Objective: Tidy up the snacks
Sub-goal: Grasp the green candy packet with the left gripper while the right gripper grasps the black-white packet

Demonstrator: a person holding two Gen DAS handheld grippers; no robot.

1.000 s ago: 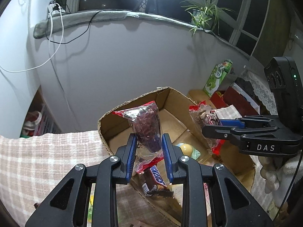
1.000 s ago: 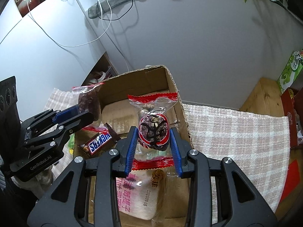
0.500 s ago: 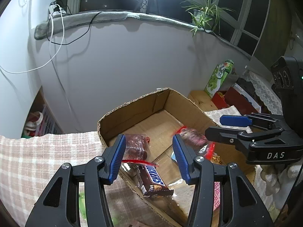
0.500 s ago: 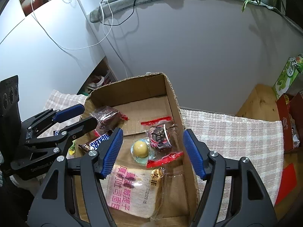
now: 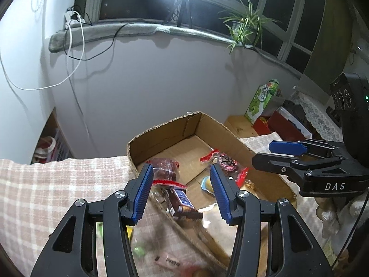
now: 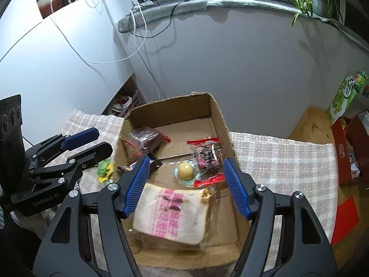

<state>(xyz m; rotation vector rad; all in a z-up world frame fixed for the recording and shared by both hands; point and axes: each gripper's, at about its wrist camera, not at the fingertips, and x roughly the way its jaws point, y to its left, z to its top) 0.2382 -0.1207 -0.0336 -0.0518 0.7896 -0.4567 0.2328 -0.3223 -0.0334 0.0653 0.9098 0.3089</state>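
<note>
Snacks lie in the box (image 6: 220, 115), a dark packet (image 6: 147, 138) at its left and a red-sealed packet (image 6: 206, 155) at its right, while both grippers, left (image 5: 182, 192) and right (image 6: 186, 184), hang above with jaws open and empty, so the next move is probably to fetch the green snack (image 6: 105, 169) beside the box.

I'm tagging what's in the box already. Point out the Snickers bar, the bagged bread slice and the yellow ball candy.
Snickers bar (image 5: 182, 204): left wrist view, middle of its wrapper.
Bagged bread slice (image 6: 170, 214): right wrist view, on the pink print.
Yellow ball candy (image 6: 186, 170): right wrist view, on the ball.
</note>
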